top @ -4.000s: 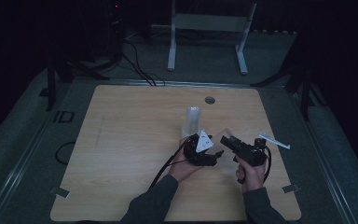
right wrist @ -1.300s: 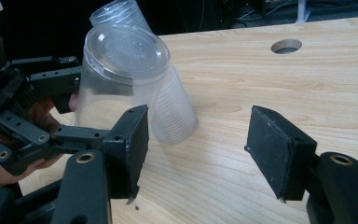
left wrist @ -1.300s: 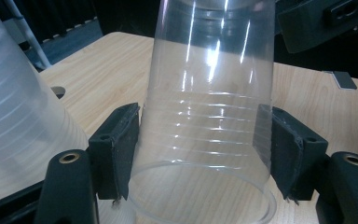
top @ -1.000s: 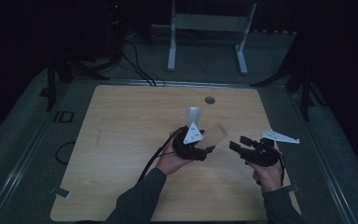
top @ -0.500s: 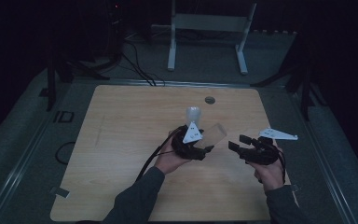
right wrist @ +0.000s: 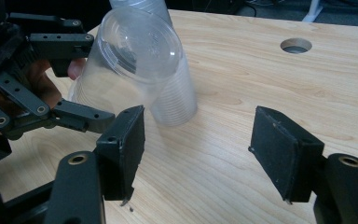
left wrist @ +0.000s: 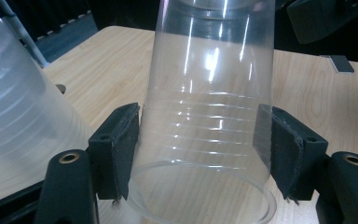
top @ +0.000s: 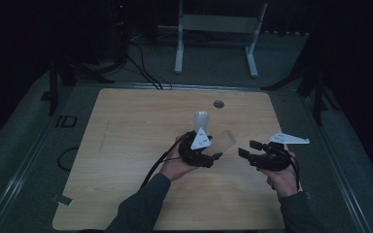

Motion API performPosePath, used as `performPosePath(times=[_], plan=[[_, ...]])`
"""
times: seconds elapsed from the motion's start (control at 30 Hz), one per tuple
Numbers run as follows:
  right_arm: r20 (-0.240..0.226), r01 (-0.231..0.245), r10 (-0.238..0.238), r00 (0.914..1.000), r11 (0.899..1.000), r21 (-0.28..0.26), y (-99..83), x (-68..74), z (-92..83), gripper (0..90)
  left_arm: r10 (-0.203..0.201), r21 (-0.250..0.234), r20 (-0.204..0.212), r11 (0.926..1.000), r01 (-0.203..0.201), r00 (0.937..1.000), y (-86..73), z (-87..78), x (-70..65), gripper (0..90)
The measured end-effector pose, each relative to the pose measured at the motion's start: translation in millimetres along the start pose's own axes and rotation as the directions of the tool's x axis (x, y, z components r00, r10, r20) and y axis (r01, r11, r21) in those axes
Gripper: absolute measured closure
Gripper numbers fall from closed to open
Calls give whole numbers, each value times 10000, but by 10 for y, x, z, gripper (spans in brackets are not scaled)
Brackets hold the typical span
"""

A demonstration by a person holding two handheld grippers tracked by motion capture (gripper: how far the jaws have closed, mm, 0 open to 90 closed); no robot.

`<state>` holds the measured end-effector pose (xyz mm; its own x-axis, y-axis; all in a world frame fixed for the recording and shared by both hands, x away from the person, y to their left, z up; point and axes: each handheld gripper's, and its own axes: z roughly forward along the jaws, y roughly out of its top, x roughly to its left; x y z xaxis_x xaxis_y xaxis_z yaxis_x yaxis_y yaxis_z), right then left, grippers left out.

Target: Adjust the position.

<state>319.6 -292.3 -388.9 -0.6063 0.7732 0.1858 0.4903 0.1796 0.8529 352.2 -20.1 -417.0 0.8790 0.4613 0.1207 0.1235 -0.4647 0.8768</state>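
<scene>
The right gripper [right wrist: 198,154] has backed off with jaws spread, leaving the left gripper [left wrist: 200,154] alone pinching the clear plastic cup [left wrist: 209,112], tilted beside the upside-down cup stack [top: 202,121]

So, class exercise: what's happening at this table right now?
A person works two handheld grippers at a wooden table. The left gripper is shut on a clear cup, held tilted off the table. A stack of upside-down cups stands behind it. The right gripper is open, holding nothing, just right of the held cup.
</scene>
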Motion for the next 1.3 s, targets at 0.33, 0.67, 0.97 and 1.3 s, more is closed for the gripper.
performPosePath(times=[0.33, 0.67, 0.97, 1.3], plan=[[-69, 419, -416, 9991, 9985, 340, 6, 11, -15, 370, 69, 220, 175, 9997, -73, 9998, -31, -7, 24, 324], [-43, 627, -626, 9980, 9966, 538, 20, -1, -39, 384, 76, 311, 304, 9995, -86, 9995, -63, -19, 58, 323], [-184, 959, -948, 9953, 9927, 727, 40, 9, -57, 413, 245, 482, 503, 9985, -269, 9984, -98, -28, 71, 324], [-329, 1543, -1515, 9879, 9816, 1129, 53, 64, -27, 424, 359, 692, 532, 9968, -396, 9979, -131, -28, 86, 323]])
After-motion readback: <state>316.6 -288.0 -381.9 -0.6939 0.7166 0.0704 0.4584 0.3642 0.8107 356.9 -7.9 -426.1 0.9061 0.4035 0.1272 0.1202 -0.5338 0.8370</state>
